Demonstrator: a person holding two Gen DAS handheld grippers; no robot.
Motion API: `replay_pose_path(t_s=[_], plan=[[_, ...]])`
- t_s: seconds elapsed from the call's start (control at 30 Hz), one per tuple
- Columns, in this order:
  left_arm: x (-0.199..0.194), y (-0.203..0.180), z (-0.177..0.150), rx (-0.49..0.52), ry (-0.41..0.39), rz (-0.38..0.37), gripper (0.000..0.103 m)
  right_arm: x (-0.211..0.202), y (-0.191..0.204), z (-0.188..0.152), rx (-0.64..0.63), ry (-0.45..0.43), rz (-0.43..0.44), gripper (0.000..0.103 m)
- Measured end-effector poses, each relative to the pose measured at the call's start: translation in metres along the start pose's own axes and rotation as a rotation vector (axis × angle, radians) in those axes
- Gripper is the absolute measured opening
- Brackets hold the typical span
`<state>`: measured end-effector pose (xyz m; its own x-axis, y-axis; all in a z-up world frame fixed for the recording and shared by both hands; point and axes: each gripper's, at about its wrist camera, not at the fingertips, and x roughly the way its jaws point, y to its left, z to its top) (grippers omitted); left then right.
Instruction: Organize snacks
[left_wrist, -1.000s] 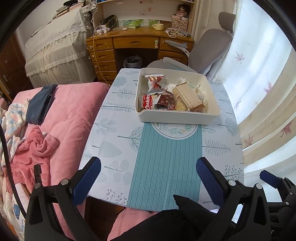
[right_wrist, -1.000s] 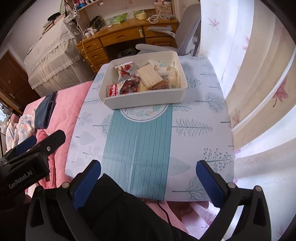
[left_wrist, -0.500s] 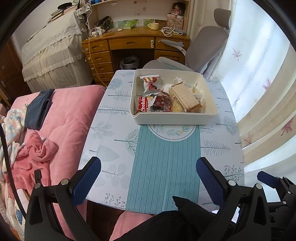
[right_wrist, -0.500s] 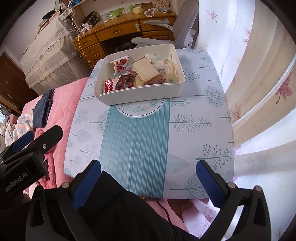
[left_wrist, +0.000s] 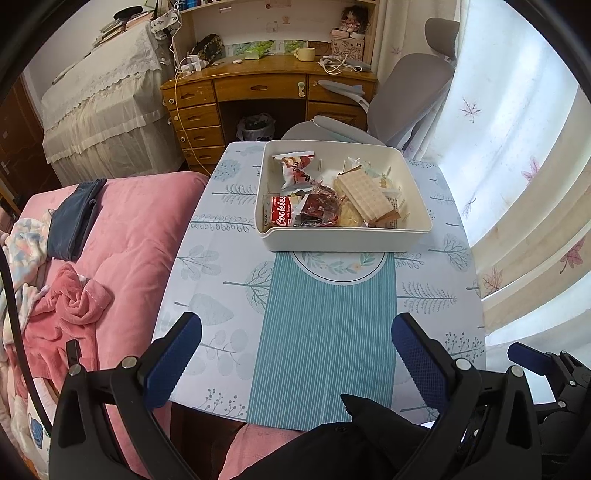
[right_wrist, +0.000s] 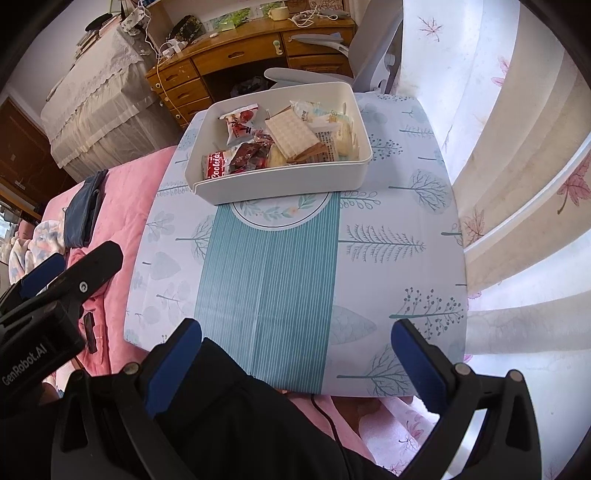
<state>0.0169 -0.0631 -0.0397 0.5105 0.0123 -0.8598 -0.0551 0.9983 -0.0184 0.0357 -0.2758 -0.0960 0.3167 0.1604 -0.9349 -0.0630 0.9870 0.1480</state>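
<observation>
On the tabletop (left_wrist: 229, 280), at its 12 o'clock end, sits the white bin (left_wrist: 345, 236): probably rigid and light, best taken by a side rim. Inside it, the wafer pack (left_wrist: 365, 195) near centre looks stiff but crushable, so pinch its long edges; the red cookie packet (left_wrist: 280, 216) at 7 o'clock is likely crinkly and slippery, safer by its sealed end. Left tool (left_wrist: 295, 354) and right tool (right_wrist: 295, 354) hover at 6 o'clock, fingers spread wide, empty.

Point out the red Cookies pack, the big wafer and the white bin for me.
Cookies pack (left_wrist: 281, 216), left wrist view, red front label.
Wafer (left_wrist: 367, 195), left wrist view, top face.
White bin (right_wrist: 280, 181), right wrist view, near outer wall.
</observation>
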Motion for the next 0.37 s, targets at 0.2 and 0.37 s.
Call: replay_pose_path(t_s=[0.2, 0.37], plan=[[0.0006, -0.0003, -0.0001, -0.001, -0.002, 0.005, 0.102, 0.0014, -0.0005, 0.0005, -0.002, 0.004, 0.003, 0.103], [-0.0002, -0.0024, -0.0005, 0.002, -0.003, 0.008, 0.102, 0.0024, -0.0007, 0.0008, -0.003, 0.005, 0.004, 0.103]])
